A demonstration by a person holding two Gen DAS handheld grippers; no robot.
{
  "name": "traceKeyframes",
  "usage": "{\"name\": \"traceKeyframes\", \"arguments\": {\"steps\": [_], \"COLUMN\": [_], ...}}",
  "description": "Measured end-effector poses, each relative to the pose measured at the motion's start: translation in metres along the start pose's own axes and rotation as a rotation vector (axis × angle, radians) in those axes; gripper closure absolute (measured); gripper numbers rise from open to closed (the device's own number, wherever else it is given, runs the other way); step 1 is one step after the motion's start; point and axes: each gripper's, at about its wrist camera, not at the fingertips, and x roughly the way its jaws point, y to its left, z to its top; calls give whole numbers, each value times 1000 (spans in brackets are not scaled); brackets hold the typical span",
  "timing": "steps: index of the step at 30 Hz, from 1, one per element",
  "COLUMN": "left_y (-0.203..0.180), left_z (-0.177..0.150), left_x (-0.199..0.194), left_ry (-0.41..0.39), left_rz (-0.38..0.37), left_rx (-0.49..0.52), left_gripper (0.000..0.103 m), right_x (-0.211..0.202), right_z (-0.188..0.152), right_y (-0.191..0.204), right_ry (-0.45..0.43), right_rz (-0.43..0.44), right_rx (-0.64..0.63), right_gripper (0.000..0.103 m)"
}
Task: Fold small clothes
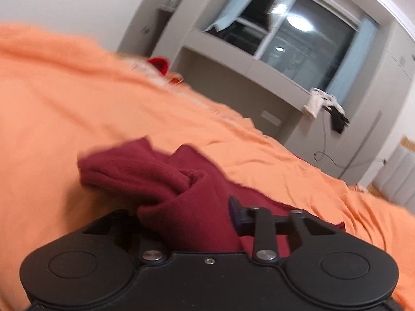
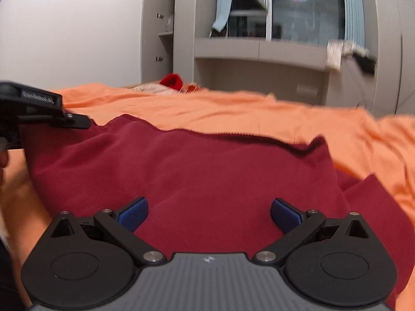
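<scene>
A dark red fleece garment lies spread on the orange bed cover. My right gripper is open, its blue pads wide apart just above the garment's near part. My left gripper is shut on a bunched fold of the same garment, which covers its left finger; its right finger shows. In the right wrist view the left gripper sits at the garment's far left edge.
A bright red item and pale cloth lie at the far end of the bed. Behind stand grey cabinets with a shelf, a dark window, and cloths hanging from the ledge. The orange cover stretches to the left.
</scene>
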Motion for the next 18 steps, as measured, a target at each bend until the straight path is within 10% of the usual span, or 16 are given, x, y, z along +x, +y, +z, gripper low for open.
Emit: {"name": "traceKeyframes", "arguments": {"steps": [18], "left_y": [-191], "left_z": [-38], "left_x": [-3], "left_ry": [27], "left_rz": [-259], "left_rx": [583], "left_gripper": [88], "right_x": [-91], "right_z": [15], "right_y": [-176], "right_ry": [-177], "right_rz": [-109], "right_rx": [476], "right_gripper": [0]}}
